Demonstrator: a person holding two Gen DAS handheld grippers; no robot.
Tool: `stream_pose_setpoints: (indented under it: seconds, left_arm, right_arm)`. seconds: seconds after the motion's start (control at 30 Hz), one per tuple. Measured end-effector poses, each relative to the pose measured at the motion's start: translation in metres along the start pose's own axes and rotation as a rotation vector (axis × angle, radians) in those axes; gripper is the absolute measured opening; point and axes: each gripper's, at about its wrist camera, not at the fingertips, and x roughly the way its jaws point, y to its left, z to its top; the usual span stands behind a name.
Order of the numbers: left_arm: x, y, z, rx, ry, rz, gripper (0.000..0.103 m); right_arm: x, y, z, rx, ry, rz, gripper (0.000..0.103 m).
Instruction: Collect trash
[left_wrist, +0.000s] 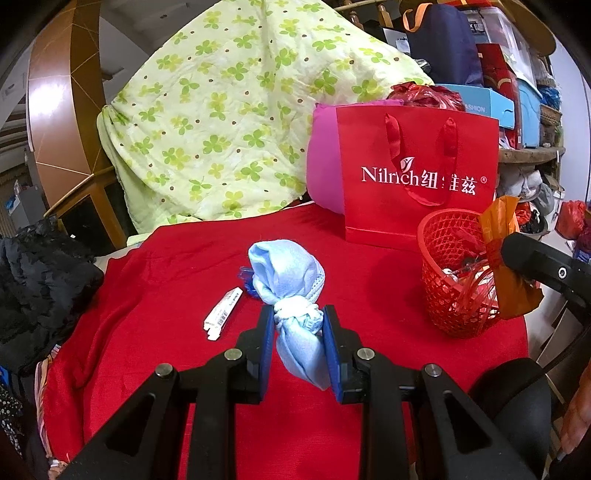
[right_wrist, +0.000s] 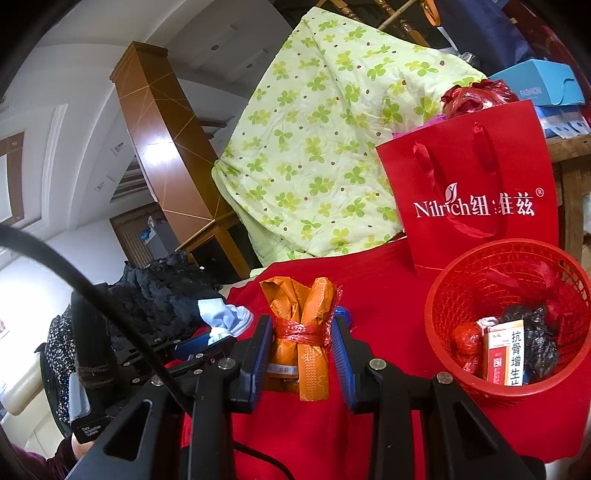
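While my left tongs (left_wrist: 298, 321) pinched the soft, light blue cloth bundle (left_wrist: 286, 273) at its knot, left of the red basket (left_wrist: 448, 258), my right tongs (right_wrist: 301, 334) clamped the crinkly orange packet (right_wrist: 303, 317) at its tied waist.

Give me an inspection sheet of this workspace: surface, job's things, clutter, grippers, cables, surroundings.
Surface: red cloth covering the table, wrinkled.
Job's things: red mesh basket at the right, holding a medicine box, a black wad and red scraps; knotted light blue cloth bundle; orange wrapper bundle tied with red string; small white box lying flat on the cloth.
Clutter: red Nilrich gift bag upright behind the basket; black garment at the left edge.
Grippers: left gripper shut on the blue bundle's knot; right gripper shut on the orange bundle.
Cables: black cable arcing over the left gripper.
Surroundings: clover-print quilt, wooden pillar, stacked boxes behind.
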Motion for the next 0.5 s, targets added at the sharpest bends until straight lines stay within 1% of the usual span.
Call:
stream_pose_setpoints:
  seconds: [0.5]
  left_arm:
    - [0.006,-0.019,0.003,0.029,0.010,-0.022,0.027]
  right_arm:
    - [-0.009,-0.021,0.001,0.032,-0.013,-0.030,0.034]
